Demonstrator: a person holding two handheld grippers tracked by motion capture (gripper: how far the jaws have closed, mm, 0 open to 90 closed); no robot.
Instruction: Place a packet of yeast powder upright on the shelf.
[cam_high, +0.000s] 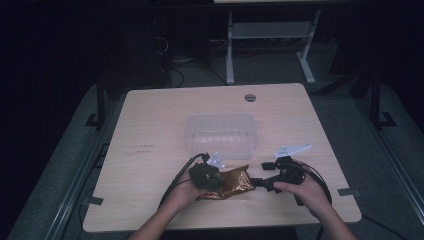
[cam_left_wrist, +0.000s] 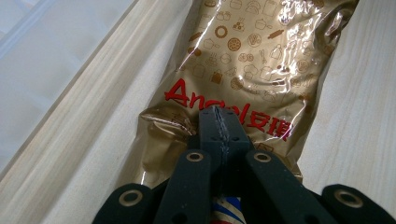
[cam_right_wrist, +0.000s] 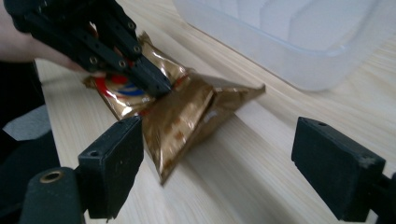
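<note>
My left gripper (cam_left_wrist: 219, 122) pinched the gold bag (cam_left_wrist: 252, 60) at lower centre; my right gripper (cam_right_wrist: 217, 163) gaped, so slippery foil could have slid free.

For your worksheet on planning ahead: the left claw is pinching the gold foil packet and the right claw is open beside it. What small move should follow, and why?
Probably ease the open right claw forward to close on the free end of the gold foil packet. The left claw pinches only one end, and the clear plastic tub waits just behind.
</note>
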